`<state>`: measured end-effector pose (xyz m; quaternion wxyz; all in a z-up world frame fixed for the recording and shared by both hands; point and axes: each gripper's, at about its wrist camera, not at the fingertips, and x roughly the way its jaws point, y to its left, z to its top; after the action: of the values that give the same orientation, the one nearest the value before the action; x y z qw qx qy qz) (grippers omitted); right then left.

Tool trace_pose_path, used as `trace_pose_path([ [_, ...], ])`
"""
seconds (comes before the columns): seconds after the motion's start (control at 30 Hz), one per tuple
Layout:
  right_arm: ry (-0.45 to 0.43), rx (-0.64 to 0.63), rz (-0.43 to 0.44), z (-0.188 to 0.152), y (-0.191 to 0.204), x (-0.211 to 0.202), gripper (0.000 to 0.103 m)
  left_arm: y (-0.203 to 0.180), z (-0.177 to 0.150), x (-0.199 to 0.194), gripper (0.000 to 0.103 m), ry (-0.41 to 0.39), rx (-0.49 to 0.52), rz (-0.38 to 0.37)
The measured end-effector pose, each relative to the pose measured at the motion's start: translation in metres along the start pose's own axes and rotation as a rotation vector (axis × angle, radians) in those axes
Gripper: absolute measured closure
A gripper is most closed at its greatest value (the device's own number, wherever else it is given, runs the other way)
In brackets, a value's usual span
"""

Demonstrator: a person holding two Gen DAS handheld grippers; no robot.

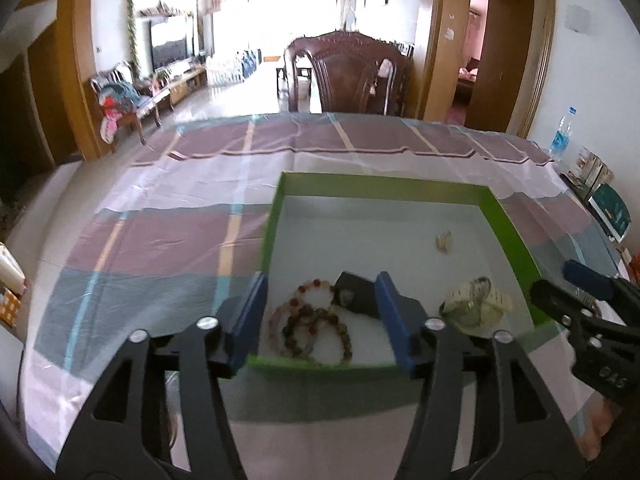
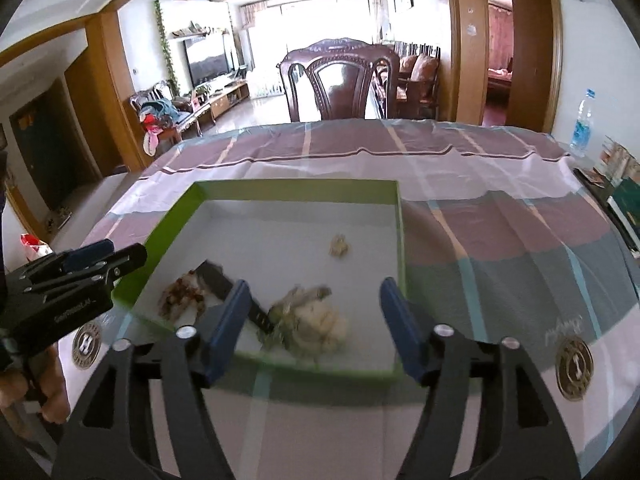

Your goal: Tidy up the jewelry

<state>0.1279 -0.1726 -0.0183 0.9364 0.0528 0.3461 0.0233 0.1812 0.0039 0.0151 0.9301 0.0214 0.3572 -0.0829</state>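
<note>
A green-walled box [image 1: 508, 216] with a pale floor lies on the table; it also shows in the right wrist view [image 2: 400, 240]. Inside lie brown bead bracelets [image 1: 312, 320] [image 2: 182, 296], a black wallet-like item [image 1: 356, 294] [image 2: 218, 278], a cream and silver jewelry heap [image 1: 478, 304] [image 2: 314, 316] and a small pale piece [image 1: 444, 240] [image 2: 340, 246]. My left gripper [image 1: 320, 316] is open, empty, over the box's near left corner above the bracelets. My right gripper [image 2: 314, 328] is open, empty, over the near edge above the cream heap.
The table wears a plaid cloth [image 1: 160, 240] under clear plastic. A water bottle [image 1: 562, 134] and boxes [image 1: 608, 208] stand at the right edge. A dark wooden chair [image 2: 340, 84] stands beyond the far edge. Round emblems [image 2: 574, 368] show near the front.
</note>
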Motion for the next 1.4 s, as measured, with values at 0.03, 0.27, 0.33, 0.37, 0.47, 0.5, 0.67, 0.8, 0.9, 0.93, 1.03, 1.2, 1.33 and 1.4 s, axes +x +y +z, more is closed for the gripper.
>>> trace_pose_path([
  [0.03,-0.007,-0.006,-0.002,-0.006,0.001,-0.008,0.026,-0.001,-0.005,-0.009,0.037,-0.017,0.005,0.012],
  [0.27,-0.086,-0.058,-0.042,-0.057,0.018,-0.067,0.017,-0.016,-0.058,-0.083,0.020,-0.156,0.041,0.059],
  [0.33,-0.124,-0.053,-0.081,-0.067,0.022,-0.081,0.016,-0.020,-0.071,-0.104,0.016,-0.202,0.039,0.076],
  [0.37,-0.141,-0.044,-0.092,-0.071,0.022,-0.086,0.014,-0.022,-0.079,-0.115,0.012,-0.226,0.034,0.084],
  [0.47,-0.184,-0.005,-0.109,-0.089,0.023,-0.102,0.003,-0.025,-0.104,-0.135,0.006,-0.264,0.035,0.108],
  [0.5,-0.198,-0.001,-0.107,-0.096,0.024,-0.105,0.003,-0.026,-0.114,-0.138,0.006,-0.269,0.041,0.115],
  [0.67,-0.140,-0.048,-0.129,-0.115,0.029,-0.092,0.003,-0.030,-0.141,-0.135,0.005,-0.205,0.073,0.115],
  [0.8,-0.137,-0.044,-0.130,-0.118,0.030,-0.095,0.003,-0.032,-0.142,-0.142,0.004,-0.218,0.072,0.115],
  [0.9,-0.161,-0.046,-0.146,-0.118,0.032,-0.105,0.003,-0.033,-0.142,-0.148,0.004,-0.234,0.074,0.110],
  [0.93,-0.166,-0.048,-0.151,-0.118,0.033,-0.107,0.003,-0.033,-0.142,-0.149,0.004,-0.234,0.072,0.109],
  [1.03,-0.177,-0.049,-0.158,-0.120,0.034,-0.112,0.003,-0.033,-0.143,-0.151,0.004,-0.236,0.068,0.106],
  [1.2,-0.179,-0.048,-0.157,-0.121,0.034,-0.114,0.003,-0.033,-0.144,-0.157,0.004,-0.241,0.066,0.106],
  [1.33,-0.179,-0.048,-0.157,-0.121,0.034,-0.115,0.003,-0.034,-0.144,-0.158,0.004,-0.243,0.065,0.105],
  [1.4,-0.179,-0.046,-0.156,-0.122,0.034,-0.115,0.003,-0.034,-0.144,-0.159,0.004,-0.242,0.065,0.104],
])
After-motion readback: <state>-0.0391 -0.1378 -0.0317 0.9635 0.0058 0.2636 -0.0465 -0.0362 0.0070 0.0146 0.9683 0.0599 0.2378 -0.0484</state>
